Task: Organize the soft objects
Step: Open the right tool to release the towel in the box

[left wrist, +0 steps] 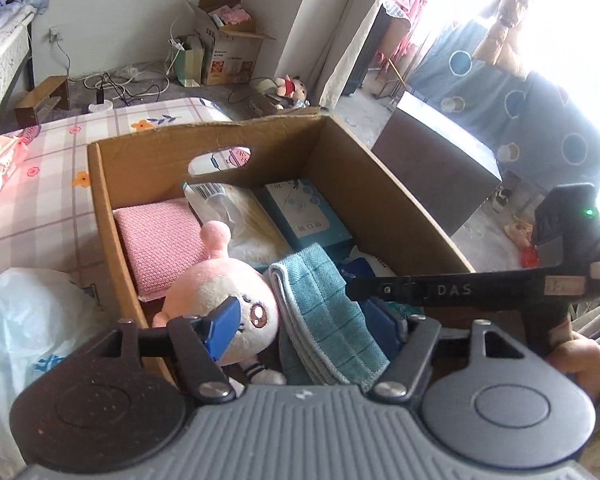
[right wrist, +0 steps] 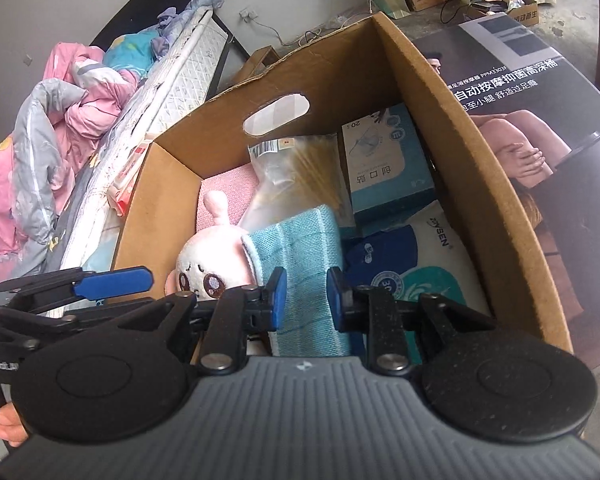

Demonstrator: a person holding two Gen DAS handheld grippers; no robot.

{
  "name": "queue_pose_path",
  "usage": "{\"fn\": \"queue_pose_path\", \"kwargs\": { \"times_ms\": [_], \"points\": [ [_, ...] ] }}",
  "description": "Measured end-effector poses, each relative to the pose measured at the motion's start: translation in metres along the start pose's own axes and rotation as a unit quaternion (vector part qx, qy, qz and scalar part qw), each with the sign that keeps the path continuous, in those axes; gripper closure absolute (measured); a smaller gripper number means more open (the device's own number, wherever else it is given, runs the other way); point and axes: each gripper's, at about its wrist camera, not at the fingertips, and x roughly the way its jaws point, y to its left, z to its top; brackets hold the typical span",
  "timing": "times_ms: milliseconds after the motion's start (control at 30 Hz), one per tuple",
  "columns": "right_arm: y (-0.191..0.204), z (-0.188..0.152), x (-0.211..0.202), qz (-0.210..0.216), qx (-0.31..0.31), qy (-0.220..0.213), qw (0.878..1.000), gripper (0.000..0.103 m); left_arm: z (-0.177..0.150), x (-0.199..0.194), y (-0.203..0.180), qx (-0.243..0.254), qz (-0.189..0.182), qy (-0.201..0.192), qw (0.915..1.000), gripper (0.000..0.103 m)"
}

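A bedroom with a bed along the far wall, heaped with pink and grey bedding. In front of it, a large open cardboard box with an oval handle hole cut in its far wall sits on a mattress in a checked floral sheet. A dark printed carton lies just beside the box's right wall.

Inside the box, from biggest to smallest: a folded teal cloth lies in the near middle, draped over other items. To its left, touching it, a pink and white plush toy lies on its side. Behind the toy, a pink knitted pad fills the back left corner. A clear plastic packet with a barcode label lies in the back middle, and a blue and white carton lies in the back right corner. A white and blue pack rests at the near right.

The left gripper hovers over the box with its fingers well apart, empty, the toy and cloth showing below. The right gripper hangs over the teal cloth, its fingers a narrow way apart with the cloth seen in the gap; whether they pinch it I cannot tell.
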Motion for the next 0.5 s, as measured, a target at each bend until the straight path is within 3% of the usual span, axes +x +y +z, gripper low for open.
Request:
{"fn": "queue_pose_path", "kwargs": {
  "times_ms": [133,300,500],
  "points": [
    [0.014,-0.007,-0.01,0.019,0.007,-0.011,1.0,0.074,-0.011,-0.039,0.004,0.008,0.017,-0.037,0.9991,0.026],
    [0.035,-0.021,-0.037,0.04,0.003,-0.032,0.999,0.052,-0.037,-0.087,0.018,0.007,0.05,-0.08,0.9955,0.019],
    [0.066,-0.036,-0.067,0.064,-0.01,-0.055,0.996,0.044,-0.079,-0.14,0.05,-0.021,0.103,-0.121,0.987,0.015]
  ]
}}
